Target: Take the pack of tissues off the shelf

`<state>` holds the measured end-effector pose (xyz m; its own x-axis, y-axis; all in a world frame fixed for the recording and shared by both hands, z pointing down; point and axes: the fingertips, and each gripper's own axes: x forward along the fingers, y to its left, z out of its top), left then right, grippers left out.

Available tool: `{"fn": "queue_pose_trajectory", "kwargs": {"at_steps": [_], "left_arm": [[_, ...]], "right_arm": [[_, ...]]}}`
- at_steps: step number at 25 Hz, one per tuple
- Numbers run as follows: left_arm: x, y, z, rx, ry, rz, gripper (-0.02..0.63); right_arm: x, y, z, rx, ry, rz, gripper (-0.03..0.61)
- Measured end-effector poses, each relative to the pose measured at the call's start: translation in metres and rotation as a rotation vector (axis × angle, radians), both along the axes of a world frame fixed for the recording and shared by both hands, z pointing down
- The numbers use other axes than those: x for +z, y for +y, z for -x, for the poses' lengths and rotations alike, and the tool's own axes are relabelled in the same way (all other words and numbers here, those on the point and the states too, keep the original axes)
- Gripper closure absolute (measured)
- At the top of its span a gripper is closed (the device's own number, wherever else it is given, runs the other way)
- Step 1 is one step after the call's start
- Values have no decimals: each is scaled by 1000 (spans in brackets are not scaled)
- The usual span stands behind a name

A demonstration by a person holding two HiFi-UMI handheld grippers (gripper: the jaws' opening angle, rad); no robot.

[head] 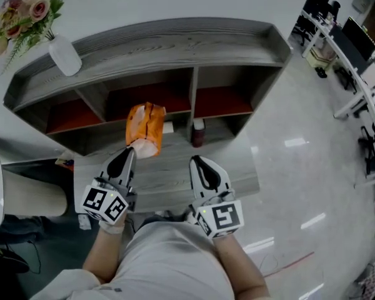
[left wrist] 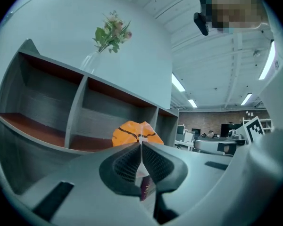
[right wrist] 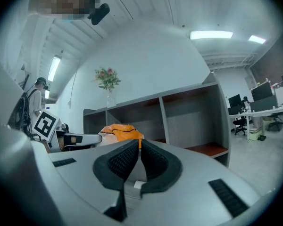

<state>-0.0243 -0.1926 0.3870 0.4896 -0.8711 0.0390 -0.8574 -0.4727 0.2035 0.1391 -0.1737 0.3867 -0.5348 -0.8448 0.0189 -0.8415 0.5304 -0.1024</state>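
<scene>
The pack of tissues is orange, crumpled plastic with a pale lower end. It hangs in front of the middle compartment of the grey shelf. My left gripper is shut on the pack's near edge. In the left gripper view the pack bulges just past the closed left gripper, a thin white flap pinched between the pads. My right gripper is shut with nothing in it, level with the left and to the right of the pack. From the right gripper, the pack shows to the left.
A dark red bottle and a small white box stand on the shelf's lower ledge, close to the pack. A vase of flowers sits on the shelf top at the left. Desks and chairs fill the far right.
</scene>
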Motion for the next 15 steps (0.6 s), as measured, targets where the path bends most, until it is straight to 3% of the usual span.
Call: {"fn": "queue_pose_trajectory", "kwargs": {"at_steps": [15], "left_arm": [[-1,-16,-43,134,0,0,588]], "right_arm": [[0,-8,-27,99,36,-8,554]]}}
